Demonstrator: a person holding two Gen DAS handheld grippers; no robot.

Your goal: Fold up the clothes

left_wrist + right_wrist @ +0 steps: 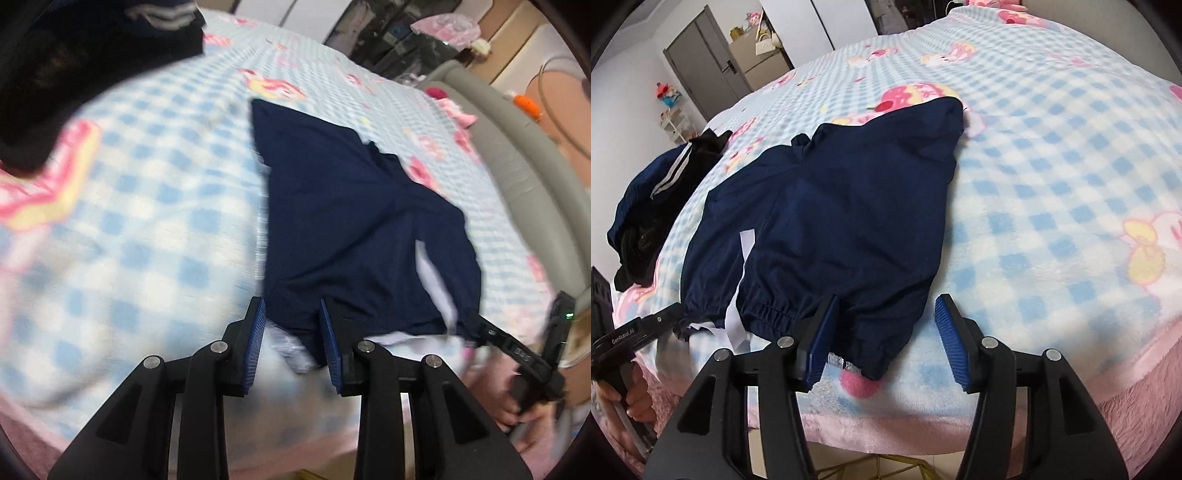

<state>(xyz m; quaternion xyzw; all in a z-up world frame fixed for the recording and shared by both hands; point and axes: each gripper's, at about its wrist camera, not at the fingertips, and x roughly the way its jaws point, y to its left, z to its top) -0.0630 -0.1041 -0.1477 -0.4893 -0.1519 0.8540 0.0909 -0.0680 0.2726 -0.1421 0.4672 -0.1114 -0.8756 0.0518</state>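
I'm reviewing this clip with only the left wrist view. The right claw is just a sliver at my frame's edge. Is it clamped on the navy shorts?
Observer: No. The right claw is open. The waistband corner of the shorts lies between its pads, and the outer pad is clear of the cloth.
Operator: Does that corner hang off the bed?
Observer: No. It rests on the checked blanket, short of the pink border.
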